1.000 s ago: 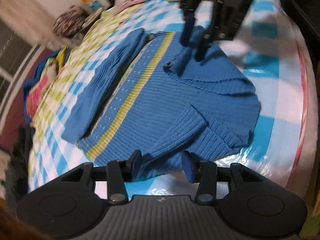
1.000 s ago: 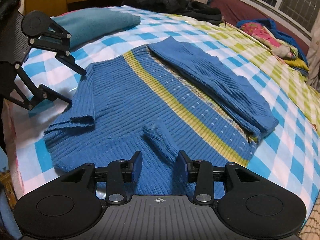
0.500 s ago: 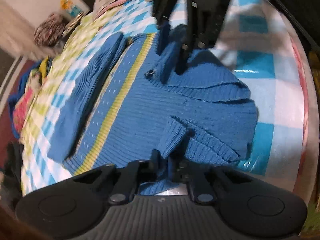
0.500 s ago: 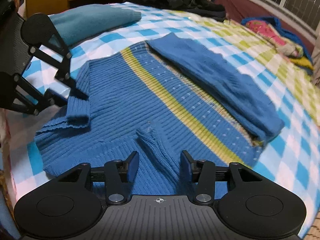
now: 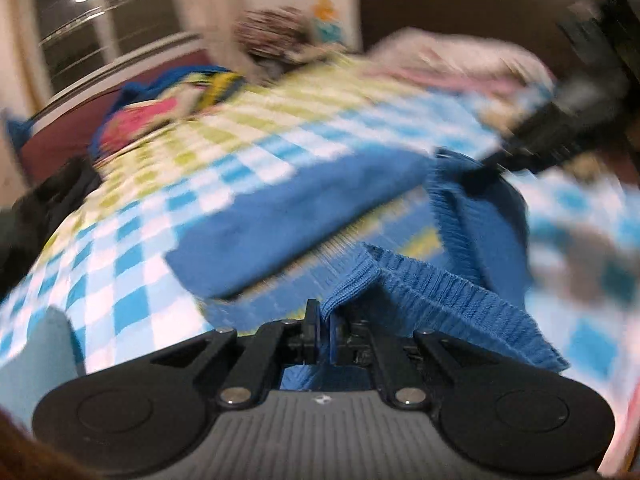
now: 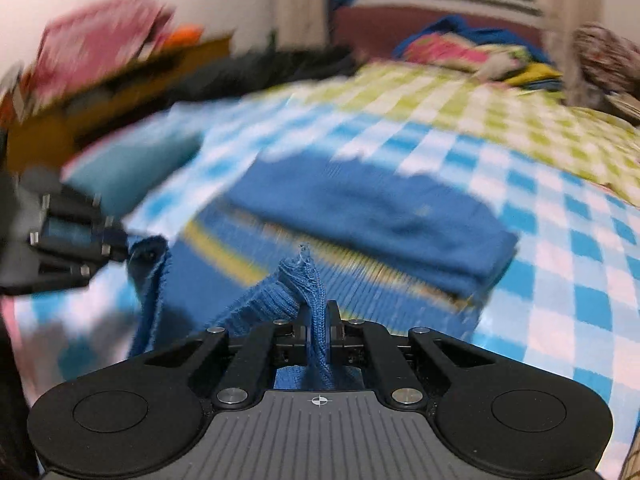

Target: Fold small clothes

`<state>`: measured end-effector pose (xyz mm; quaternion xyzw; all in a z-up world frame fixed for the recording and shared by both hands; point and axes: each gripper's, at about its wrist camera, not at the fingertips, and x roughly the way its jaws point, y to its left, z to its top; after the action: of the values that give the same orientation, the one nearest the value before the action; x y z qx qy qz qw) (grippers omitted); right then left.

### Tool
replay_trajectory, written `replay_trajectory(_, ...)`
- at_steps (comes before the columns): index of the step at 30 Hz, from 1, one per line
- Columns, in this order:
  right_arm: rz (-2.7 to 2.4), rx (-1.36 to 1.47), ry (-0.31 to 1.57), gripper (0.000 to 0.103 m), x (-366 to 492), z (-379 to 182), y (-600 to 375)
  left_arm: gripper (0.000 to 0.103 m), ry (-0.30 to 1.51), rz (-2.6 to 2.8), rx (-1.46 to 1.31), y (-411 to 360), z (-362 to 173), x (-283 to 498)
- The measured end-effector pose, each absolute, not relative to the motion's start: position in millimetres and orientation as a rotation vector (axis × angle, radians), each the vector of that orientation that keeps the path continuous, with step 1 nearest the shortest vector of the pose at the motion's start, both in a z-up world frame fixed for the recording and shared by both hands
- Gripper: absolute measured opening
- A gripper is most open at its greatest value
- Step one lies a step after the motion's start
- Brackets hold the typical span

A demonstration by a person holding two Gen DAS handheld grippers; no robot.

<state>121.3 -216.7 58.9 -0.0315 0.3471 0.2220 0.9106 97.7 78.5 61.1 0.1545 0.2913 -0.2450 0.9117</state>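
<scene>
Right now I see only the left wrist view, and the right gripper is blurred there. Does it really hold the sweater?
Observer: Yes. In the right wrist view the right gripper is shut on a ribbed fold of the sweater.
Operator: What lies beyond my left gripper?
Observer: A teal cloth lies on the bed, just past the left gripper, which pinches the sweater's edge.

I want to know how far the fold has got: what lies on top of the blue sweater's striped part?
A folded blue sleeve lies across the blue sweater, beside its yellow stripe. What is under the sleeve is covered.
</scene>
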Motion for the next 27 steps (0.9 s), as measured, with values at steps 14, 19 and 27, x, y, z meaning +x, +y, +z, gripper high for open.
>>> replay_trajectory(14, 0.156, 0.24, 0.551, 0.004, 236.5, 63.8, -278.6, 0.012, 0.521, -0.216, 0.048, 117.4, 53.4, 248.9)
replay_trajectory(19, 0.066, 0.261, 0.639, 0.004, 265.6, 18.0, -288.3, 0.012, 0.594, -0.157, 0.029, 121.7, 16.4, 270.3)
replay_trajectory(27, 0.072, 0.313, 0.579, 0.004, 264.0, 23.1, -297.4, 0.012, 0.541, -0.168, -0.002, 123.5, 27.5, 272.1)
